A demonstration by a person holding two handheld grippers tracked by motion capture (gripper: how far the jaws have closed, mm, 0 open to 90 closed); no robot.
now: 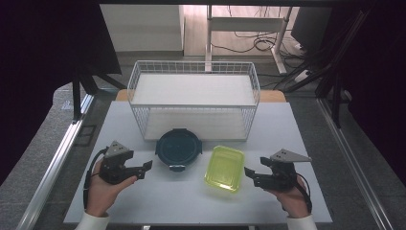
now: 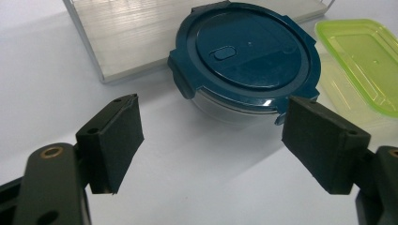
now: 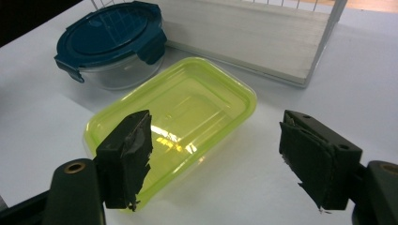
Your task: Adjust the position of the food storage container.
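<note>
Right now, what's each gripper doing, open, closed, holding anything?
Left gripper: open, holding nothing, facing the round blue container.
Right gripper: open, holding nothing.

A white counter [image 1: 268, 201] stands on a grey floor [image 1: 43, 143]. A metal rail [image 1: 57, 158] runs along the floor on the side of the left tongs, and another rail [image 1: 354, 158] on the side of the right tongs. Ahead of both tongs, past the counter's far edge, stands a white desk frame [image 1: 244, 24] on a pale wooden floor [image 1: 196, 28], with black cables [image 1: 253, 43] looped under it. A white cabinet [image 1: 143, 26] stands to the left of that frame. Dark curtains [image 1: 48, 43] hang at both sides. The light is soft and even, brightest at the back.
</note>
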